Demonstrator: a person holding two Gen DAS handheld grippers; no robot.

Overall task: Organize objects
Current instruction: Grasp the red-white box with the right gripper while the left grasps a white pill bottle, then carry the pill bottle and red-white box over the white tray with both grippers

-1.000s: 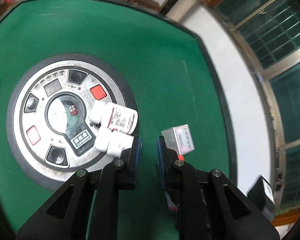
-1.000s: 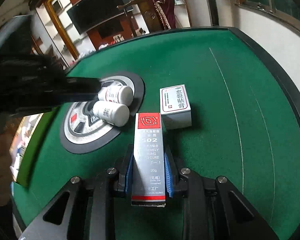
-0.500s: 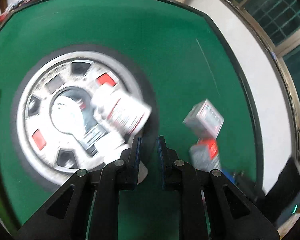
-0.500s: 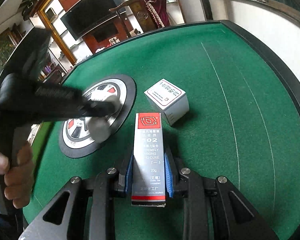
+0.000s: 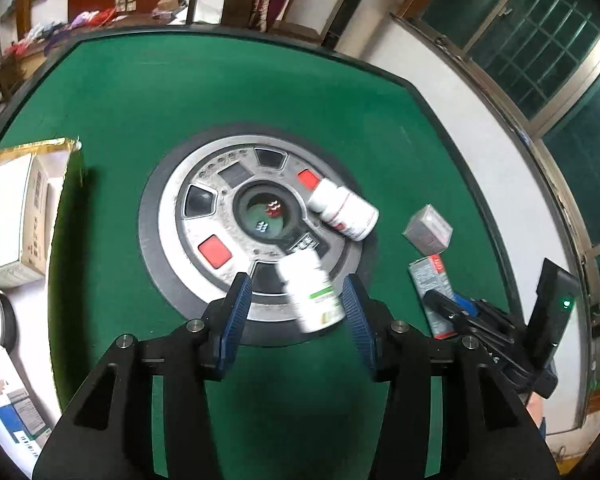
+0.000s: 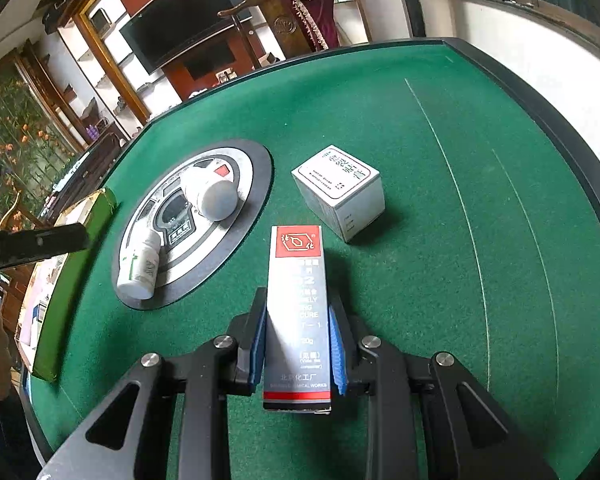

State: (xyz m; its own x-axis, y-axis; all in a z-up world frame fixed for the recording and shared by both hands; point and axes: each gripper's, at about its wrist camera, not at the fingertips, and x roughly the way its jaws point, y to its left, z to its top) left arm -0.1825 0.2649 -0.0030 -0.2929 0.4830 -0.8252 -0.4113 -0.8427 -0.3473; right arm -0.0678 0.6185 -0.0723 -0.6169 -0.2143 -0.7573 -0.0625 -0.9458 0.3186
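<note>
Blue-padded left gripper [image 5: 298, 304] jaws wide around lying white bottle [image 5: 313, 292], right gripper [image 6: 298, 344] jaws clamping glue box [image 6: 297, 312].

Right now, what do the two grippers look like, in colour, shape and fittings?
Both look alike. The left gripper and the right gripper each have two matte black angular arms with triangular cut-outs and round silver bolts. The fingers carry ribbed blue pads on their inner faces. No cables or sleeves show.

Two bottles [image 6: 138, 266] [image 6: 212, 192] are seen lying on the round panel [image 6: 256, 184] at centre-left; right of it a small box [image 6: 340, 188] is set, with the tall box [image 6: 298, 312] below.
</note>
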